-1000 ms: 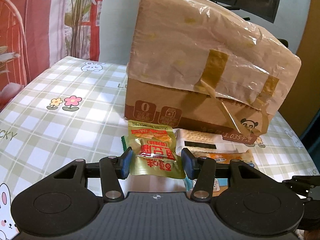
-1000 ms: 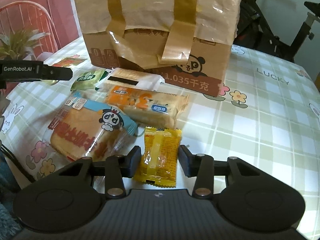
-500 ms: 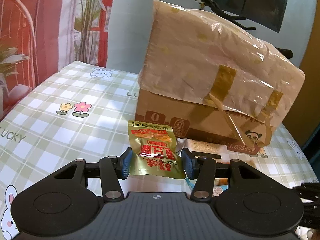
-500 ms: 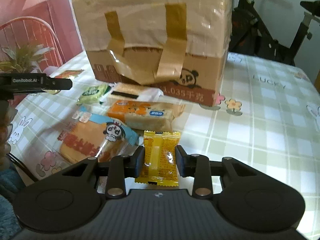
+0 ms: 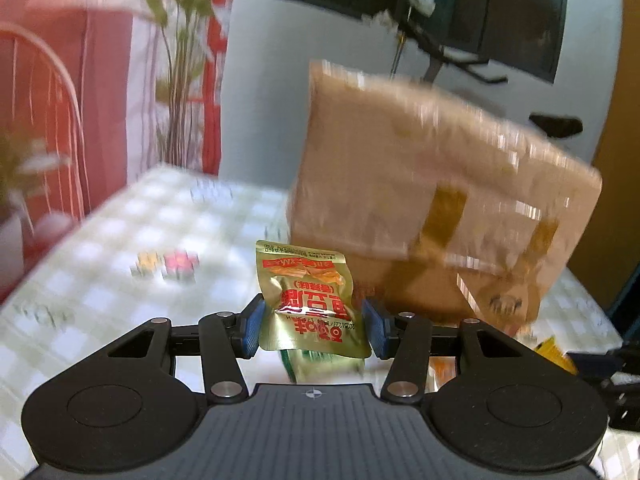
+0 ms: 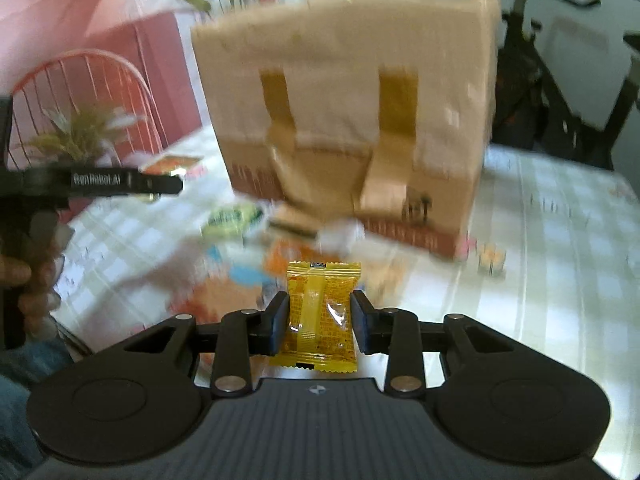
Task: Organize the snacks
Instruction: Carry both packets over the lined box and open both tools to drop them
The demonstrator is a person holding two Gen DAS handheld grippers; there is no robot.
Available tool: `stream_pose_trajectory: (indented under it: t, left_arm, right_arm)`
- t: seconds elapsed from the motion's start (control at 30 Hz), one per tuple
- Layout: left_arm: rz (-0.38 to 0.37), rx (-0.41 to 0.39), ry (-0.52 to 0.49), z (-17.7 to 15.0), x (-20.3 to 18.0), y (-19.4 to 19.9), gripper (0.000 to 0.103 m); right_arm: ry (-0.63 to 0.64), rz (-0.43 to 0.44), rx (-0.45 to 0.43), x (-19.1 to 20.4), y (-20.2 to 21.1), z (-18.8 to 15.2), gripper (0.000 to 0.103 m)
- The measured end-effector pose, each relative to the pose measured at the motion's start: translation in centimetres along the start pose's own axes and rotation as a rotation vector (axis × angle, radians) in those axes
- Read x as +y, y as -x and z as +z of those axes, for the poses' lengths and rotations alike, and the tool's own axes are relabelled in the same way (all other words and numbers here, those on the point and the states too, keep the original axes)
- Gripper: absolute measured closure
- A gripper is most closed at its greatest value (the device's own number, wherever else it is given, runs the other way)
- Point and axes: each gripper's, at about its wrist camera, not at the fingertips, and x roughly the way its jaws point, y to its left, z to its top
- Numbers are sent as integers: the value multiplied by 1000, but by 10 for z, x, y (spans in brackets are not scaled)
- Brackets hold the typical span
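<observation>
Both hands loaded, mid-air over checked table [image 6: 560, 240]. Left gripper [image 5: 312, 326] clamped on gold snack pouch [image 5: 310, 296], pouch upright, long axis pointing away fwd. Right gripper [image 6: 320, 322] clamped on yellow candy packet [image 6: 322, 312], also upright. Brown paper bag [image 6: 348, 120] stands far side: dead ahead of right gripper, ahead-right of left. Right looks nearer, squarer to bag. Other snacks lie blurred at bag's foot.

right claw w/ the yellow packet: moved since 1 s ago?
Yes. The right claw, shut on the yellow packet, has lifted up and back: the loose snacks and brown box now sit farther off and lower against it.
</observation>
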Motion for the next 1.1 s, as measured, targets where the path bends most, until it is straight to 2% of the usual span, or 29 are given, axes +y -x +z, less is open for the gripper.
stream_pose_trajectory:
  t: [0.23, 0.37, 0.47, 0.6, 0.7, 0.93, 1.03, 1.1]
  left_arm:
    - [-1, -180, -34, 51, -2, 33, 49]
    - [-36, -239, -65, 81, -15, 37, 49]
    - [-65, -255, -88, 105, -28, 31, 49]
    - [-102, -234, -121, 134, -48, 7, 49]
    - [-128, -186, -122, 149, -58, -19, 49]
    - [-171, -54, -110, 155, -68, -79, 47]
    - [-177, -17, -150, 151, -72, -89, 41]
    - [-156, -16, -155, 148, -71, -88, 31]
  right_arm:
    - [60, 25, -181, 4, 31, 56, 68]
    - [99, 66, -290, 6, 47, 89, 68]
    - [136, 52, -345, 4, 51, 119, 68]
    - [156, 13, -366, -4, 37, 152, 68]
    - [122, -22, -342, -20, 13, 175, 68]
    - [61, -120, -244, -50, -34, 185, 68]
    - [62, -175, -208, -54, -47, 182, 66]
    - [35, -190, -201, -59, -49, 178, 64]
